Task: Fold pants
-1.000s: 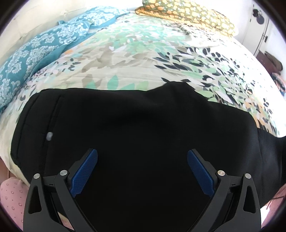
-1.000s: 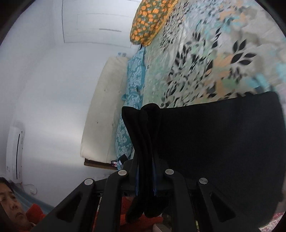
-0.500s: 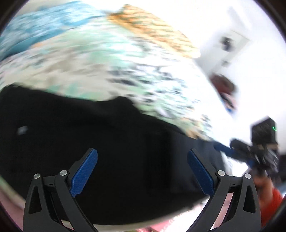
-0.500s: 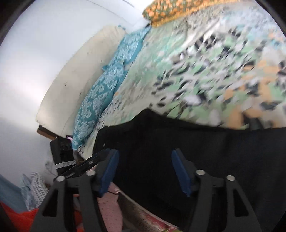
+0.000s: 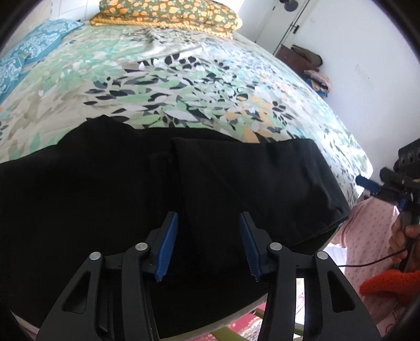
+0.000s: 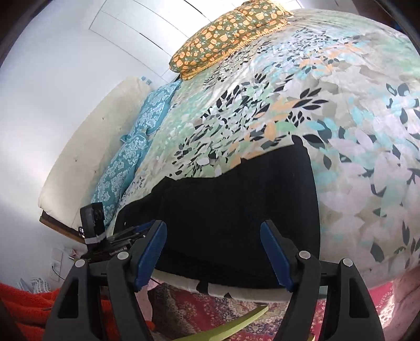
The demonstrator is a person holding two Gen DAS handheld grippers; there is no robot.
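Note:
The black pants lie flat along the near edge of the bed, with one end folded over on top. My left gripper is open, its blue pads just above the folded layer's near edge. The right gripper shows in the left wrist view at far right, off the bed's corner. In the right wrist view the pants lie ahead, and my right gripper is open and empty above the bed edge. The left gripper shows at the left there.
The floral bedspread covers the bed. An orange-patterned pillow lies at the head and teal pillows along the wall side. A patterned red rug and a pink cloth are below the bed edge.
My right gripper let go of the pant legs it held folded and pulled back off the bed. My left gripper swung right and narrowed its opening over the folded layer.

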